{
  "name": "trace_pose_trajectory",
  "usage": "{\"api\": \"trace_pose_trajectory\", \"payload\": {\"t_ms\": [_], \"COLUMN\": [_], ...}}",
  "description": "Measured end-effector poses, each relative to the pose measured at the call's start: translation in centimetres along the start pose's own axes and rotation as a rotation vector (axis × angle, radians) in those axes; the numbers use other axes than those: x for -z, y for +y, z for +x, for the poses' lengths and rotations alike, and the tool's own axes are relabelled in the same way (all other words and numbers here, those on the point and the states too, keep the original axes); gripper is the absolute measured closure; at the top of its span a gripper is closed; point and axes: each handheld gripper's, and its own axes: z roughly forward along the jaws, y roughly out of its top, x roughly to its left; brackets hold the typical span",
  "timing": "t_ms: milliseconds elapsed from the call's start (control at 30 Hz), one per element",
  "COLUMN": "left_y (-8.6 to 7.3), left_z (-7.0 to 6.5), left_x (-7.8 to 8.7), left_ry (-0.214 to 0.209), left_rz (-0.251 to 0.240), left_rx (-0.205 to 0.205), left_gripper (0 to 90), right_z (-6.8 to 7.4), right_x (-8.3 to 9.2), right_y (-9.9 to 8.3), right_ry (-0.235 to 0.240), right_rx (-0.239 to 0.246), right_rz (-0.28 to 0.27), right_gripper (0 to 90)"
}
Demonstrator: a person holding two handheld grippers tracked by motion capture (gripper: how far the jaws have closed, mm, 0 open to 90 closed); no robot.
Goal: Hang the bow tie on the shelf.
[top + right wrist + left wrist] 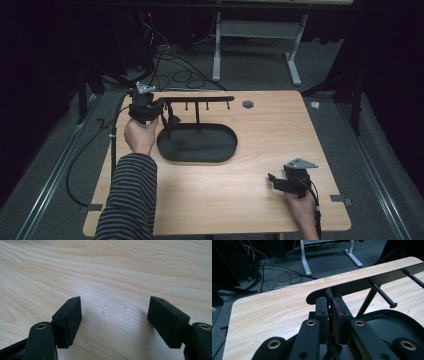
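A black rack stands on the table, with a flat top bar (200, 100) carrying several pegs over an oval black base (200, 145). My left gripper (161, 107) is at the bar's left end. In the left gripper view its jaws (329, 302) are shut on a thin dark strap (331, 293) that reaches up to the rounded end of the bar (367, 281). A peg (384, 296) sticks out to the right of it. Near the table's front right, my right gripper (273, 178) rests low. It stands open (115, 317) over bare wood with nothing between its pads.
A wooden table (270, 135) carries a round grommet hole (247, 104) behind the rack. A striped sleeve (127, 200) comes in at the front left. Cables lie on the floor (175, 75) beyond the table, beside a white desk frame (217, 50).
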Motion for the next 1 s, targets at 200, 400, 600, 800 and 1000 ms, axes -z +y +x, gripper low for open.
{"api": "trace_pose_trajectory", "payload": {"t_ms": [200,400,600,800,1000], "left_y": [0.0,-0.1,-0.4,-0.6,-0.9], "left_z": [0.1,0.2,0.2,0.2,0.3], "left_x": [0.2,0.5,0.9,1.5,2.4], "left_ry": [-0.001,-0.019,-0.025,-0.034,-0.043], "left_rz": [-0.001,0.007,0.002,-0.002,-0.021], "left_rx": [0.006,0.027,0.034,0.030,0.038], "left_gripper": [80.2,72.1,69.9,66.7,64.4], "right_z": [0.0,0.0,0.0,0.0,0.0], "right_x": [0.0,0.0,0.0,0.0,0.0], "right_y": [0.0,0.0,0.0,0.0,0.0], "right_ry": [-0.001,0.001,0.000,-0.002,-0.003], "right_rx": [0.002,-0.002,-0.001,0.003,0.003], "right_rz": [-0.001,0.000,0.002,0.000,0.001], "right_gripper": [28.8,28.8,28.8,28.9,28.8]}}
